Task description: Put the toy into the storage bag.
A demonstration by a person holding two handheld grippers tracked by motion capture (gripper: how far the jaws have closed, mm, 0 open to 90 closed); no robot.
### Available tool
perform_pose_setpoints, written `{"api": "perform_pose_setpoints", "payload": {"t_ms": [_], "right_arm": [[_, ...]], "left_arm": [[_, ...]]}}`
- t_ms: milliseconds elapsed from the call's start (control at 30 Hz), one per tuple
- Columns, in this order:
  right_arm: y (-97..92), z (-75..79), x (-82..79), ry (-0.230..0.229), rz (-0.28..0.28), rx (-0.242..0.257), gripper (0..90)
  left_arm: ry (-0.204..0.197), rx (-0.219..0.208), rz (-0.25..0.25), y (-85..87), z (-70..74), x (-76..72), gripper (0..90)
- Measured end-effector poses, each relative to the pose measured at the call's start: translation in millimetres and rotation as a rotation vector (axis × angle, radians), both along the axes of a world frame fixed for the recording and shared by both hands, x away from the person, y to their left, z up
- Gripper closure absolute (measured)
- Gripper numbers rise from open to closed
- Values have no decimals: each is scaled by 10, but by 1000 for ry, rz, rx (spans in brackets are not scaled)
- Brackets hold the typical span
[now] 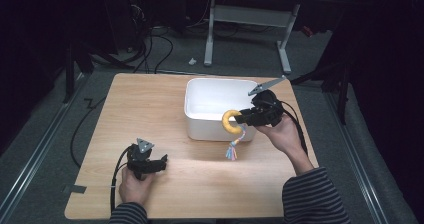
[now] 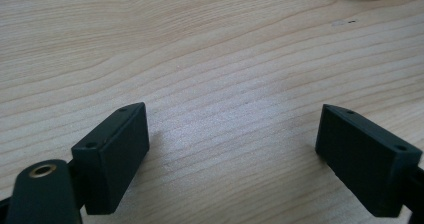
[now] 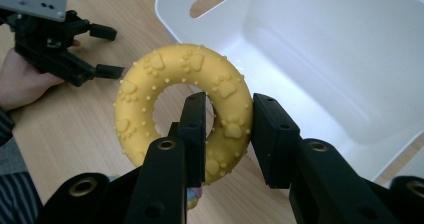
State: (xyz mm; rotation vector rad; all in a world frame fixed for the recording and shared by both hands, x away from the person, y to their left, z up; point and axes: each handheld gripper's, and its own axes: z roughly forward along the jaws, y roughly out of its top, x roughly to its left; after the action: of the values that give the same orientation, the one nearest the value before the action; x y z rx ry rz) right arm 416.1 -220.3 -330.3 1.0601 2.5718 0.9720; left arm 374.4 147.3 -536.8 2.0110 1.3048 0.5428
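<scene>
— Wooden worktop [image 1: 200,184], what's on it?
— White bin [image 1: 200,126]. Right tongs [image 3: 229,134] clamp a yellow ring [image 3: 150,79] at the bin's near rim; left tongs [image 2: 232,154] gape wide, empty.

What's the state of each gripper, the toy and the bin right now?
Left gripper: open, holding nothing, low over the table.
Right gripper: shut on the yellow ring toy, one jaw through its hole.
Yellow ring toy: lifted at the bin's near rim, tassel hanging.
White bin: upright, empty.
</scene>
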Motion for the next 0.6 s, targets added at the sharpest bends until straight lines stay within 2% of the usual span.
{"api": "perform_pose_setpoints", "payload": {"t_ms": [133, 600], "right_arm": [[29, 36, 91, 14, -15, 0, 687], [54, 238, 338, 14, -61, 35, 688]], "left_arm": [[-2, -1, 5, -2, -1, -6, 142], [-2, -1, 5, -2, -1, -7, 142]]}}
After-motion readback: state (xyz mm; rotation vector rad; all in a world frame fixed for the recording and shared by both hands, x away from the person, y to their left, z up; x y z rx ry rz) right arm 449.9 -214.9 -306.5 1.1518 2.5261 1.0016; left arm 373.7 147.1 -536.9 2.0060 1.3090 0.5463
